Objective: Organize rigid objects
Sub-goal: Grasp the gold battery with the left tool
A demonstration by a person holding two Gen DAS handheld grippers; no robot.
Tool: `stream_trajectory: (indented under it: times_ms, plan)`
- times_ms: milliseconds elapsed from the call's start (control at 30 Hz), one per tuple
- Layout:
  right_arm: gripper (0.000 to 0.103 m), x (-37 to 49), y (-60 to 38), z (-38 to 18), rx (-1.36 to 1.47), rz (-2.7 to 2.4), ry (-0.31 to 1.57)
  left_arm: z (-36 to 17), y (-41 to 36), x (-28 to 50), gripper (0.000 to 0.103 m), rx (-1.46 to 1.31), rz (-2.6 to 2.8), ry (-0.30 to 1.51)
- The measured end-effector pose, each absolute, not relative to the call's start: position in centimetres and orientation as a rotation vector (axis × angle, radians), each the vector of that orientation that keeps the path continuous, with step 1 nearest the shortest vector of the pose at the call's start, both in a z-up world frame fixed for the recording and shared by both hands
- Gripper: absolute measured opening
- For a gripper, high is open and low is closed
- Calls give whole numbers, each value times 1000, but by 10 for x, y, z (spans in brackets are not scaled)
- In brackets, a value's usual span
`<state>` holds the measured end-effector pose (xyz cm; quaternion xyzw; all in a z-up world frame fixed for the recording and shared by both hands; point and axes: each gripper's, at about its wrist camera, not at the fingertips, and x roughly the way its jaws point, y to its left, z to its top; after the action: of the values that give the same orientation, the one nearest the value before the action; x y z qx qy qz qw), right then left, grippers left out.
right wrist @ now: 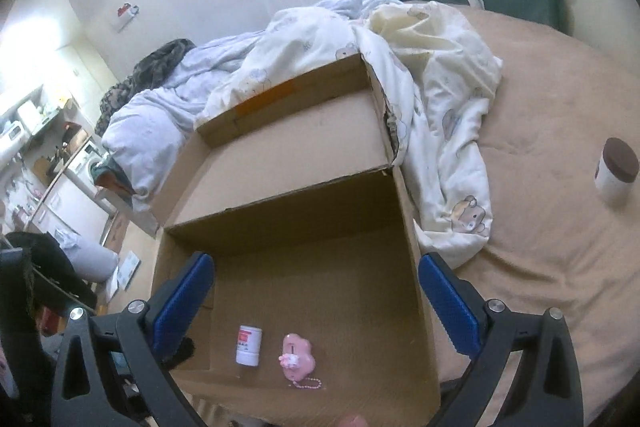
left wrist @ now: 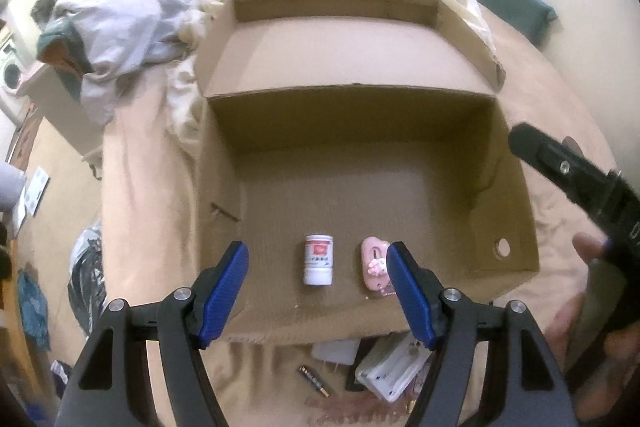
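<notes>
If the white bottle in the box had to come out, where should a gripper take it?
Grip the white bottle across its round body, coming from above: it lies flat on the cardboard box floor, and the pink charm alongside leaves a gap for one finger.

Both fisheye views were soft and slightly blurred, with dark vignetted corners and bowed edges; dim warm indoor light, blown-out glare at the right-wrist view's left side, shadow inside the cardboard box (left wrist: 360,163).

Black tool (left wrist: 318,283) frames, blue ribbed pads (left wrist: 226,293), silver screws.
</notes>
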<state>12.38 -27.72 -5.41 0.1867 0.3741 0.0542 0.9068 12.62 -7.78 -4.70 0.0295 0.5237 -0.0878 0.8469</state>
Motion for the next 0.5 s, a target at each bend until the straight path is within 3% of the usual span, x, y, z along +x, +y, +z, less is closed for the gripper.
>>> stream_trajectory:
  times_ms: [300,500]
  plan:
    - [103,88,-274,-45,367,169,839,-26,-53,100,69,50,-149,1103]
    - [103,60,-266,-68,399,224,1001,-48,-37,75,69,42,-112,1163]
